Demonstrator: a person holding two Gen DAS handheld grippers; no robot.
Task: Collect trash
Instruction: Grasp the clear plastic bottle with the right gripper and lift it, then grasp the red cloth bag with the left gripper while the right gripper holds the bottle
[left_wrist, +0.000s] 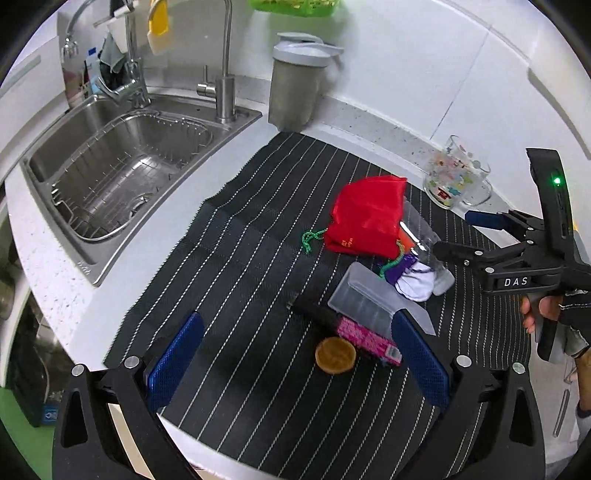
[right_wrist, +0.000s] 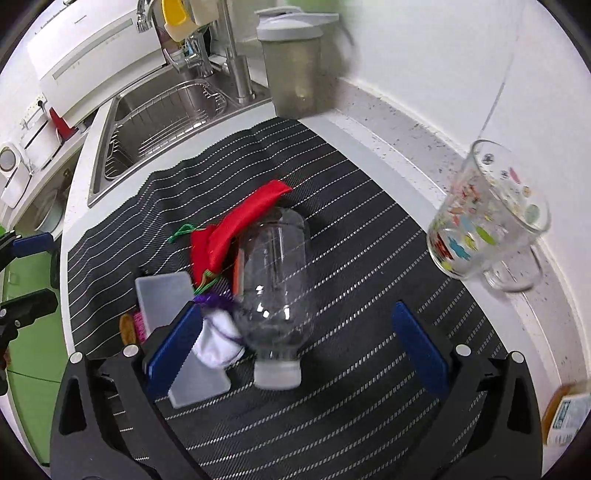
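Note:
A clear empty plastic bottle (right_wrist: 275, 273) lies on the striped black mat (right_wrist: 369, 258), white cap toward the camera, between the spread fingers of my right gripper (right_wrist: 299, 347), which is open and not touching it. Against the bottle lie a red drawstring pouch (right_wrist: 236, 229), a white and purple cloth (right_wrist: 218, 339) and a translucent plastic box (right_wrist: 166, 295). My left gripper (left_wrist: 299, 363) hangs open above a brown round disc (left_wrist: 335, 355) and a pink packet (left_wrist: 365, 339). In that view the bottle (left_wrist: 424, 240) sits at my right gripper (left_wrist: 461, 236), beside the red pouch (left_wrist: 365, 218).
A grey lidded bin (left_wrist: 299, 85) stands at the back against the wall. A steel sink (left_wrist: 110, 177) with a wire rack is to the left. A printed glass mug (right_wrist: 487, 218) stands at the mat's right edge, and a small carton (right_wrist: 565, 417) lies at the near right.

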